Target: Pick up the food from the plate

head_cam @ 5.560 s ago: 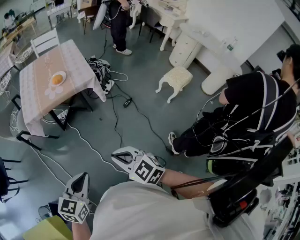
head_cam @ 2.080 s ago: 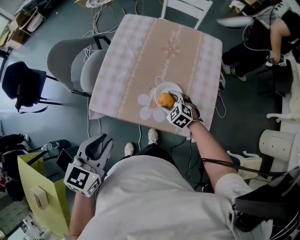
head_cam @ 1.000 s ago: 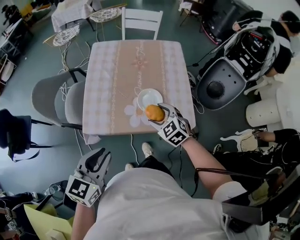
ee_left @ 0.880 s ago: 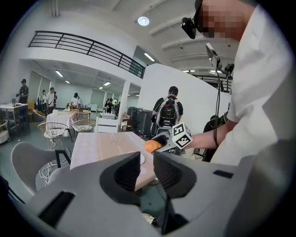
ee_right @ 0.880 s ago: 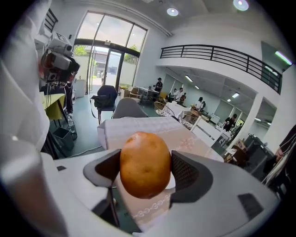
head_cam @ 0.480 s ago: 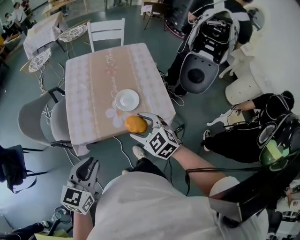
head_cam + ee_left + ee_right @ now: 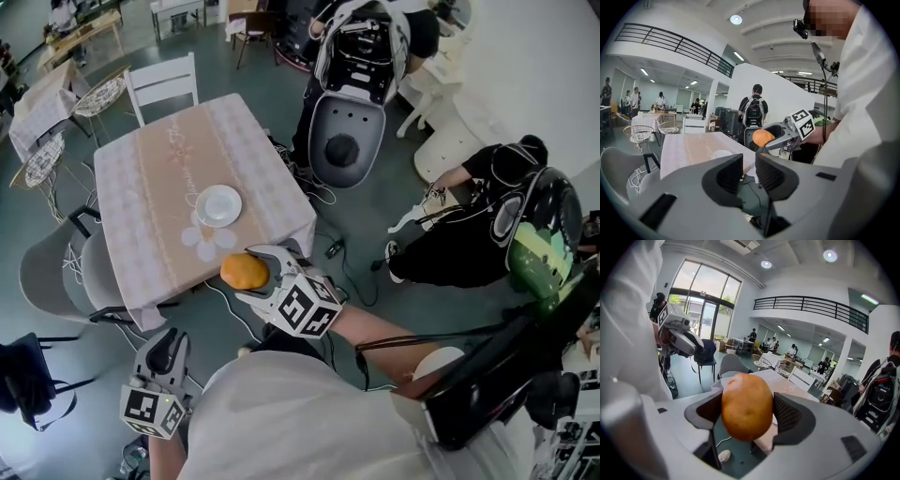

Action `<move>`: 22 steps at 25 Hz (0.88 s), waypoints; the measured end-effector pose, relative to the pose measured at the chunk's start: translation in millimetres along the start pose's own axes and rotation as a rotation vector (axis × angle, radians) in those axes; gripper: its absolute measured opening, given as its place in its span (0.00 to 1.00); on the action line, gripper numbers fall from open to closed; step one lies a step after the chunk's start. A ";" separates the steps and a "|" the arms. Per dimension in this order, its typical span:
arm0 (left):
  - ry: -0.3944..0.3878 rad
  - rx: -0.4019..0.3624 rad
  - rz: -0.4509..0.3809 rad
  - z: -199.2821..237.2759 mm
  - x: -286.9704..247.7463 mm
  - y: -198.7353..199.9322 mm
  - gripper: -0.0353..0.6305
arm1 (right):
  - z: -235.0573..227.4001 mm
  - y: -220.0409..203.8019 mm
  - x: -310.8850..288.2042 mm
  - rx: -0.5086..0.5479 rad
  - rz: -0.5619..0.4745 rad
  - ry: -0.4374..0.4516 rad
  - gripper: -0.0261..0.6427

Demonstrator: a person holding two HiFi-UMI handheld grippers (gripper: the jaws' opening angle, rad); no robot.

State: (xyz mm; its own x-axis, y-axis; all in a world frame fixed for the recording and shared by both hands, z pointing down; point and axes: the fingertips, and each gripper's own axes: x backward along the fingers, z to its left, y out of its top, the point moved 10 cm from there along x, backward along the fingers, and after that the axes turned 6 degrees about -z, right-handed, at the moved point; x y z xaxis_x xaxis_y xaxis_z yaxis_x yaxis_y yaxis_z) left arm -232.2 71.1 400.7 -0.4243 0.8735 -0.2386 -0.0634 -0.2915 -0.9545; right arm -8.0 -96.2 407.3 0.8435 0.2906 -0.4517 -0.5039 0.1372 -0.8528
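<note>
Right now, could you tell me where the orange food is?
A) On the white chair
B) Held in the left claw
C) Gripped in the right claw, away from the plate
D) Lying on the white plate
C: the right gripper view shows the orange food clamped between the jaws of the right claw, and the head view shows the white plate bare.

Right claw (image 7: pixel 251 272) clamped, left claw (image 7: pixel 166 345) closed

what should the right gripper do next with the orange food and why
Probably just carry it clear, jaws shut: the right gripper clamps the orange food on both sides, it hangs past the table edge over the floor, and the plate is empty.
</note>
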 end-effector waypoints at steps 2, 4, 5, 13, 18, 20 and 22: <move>-0.006 -0.001 0.000 -0.8 1.5 -1.8 0.18 | 5.8 1.5 4.2 -0.003 -0.002 -0.002 0.56; -0.012 -0.003 0.002 -1.6 2.7 -3.4 0.19 | 10.6 2.7 7.5 -0.005 -0.002 -0.003 0.56; -0.016 -0.005 0.003 -2.0 3.2 -4.3 0.19 | 12.8 3.3 8.6 -0.007 -0.003 -0.004 0.56; -0.018 -0.010 0.011 -1.5 7.8 -8.4 0.18 | 24.3 10.1 9.3 -0.006 -0.011 0.001 0.56; -0.021 -0.007 0.013 -0.5 11.2 -10.9 0.18 | 28.9 14.7 8.2 -0.003 -0.014 0.005 0.56; -0.021 -0.005 0.013 -0.9 12.1 -11.8 0.18 | 29.7 15.9 8.6 -0.001 -0.016 0.005 0.56; -0.020 -0.001 0.012 -2.2 12.9 -11.9 0.18 | 30.1 16.6 9.8 0.001 -0.018 0.005 0.56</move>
State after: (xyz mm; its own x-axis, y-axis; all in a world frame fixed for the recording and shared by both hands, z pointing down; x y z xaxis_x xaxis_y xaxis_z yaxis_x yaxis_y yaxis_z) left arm -234.9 86.7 408.6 -0.4428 0.8620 -0.2467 -0.0575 -0.3019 -0.9516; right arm -13.7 -62.6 396.5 0.8537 0.2830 -0.4373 -0.4885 0.1437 -0.8607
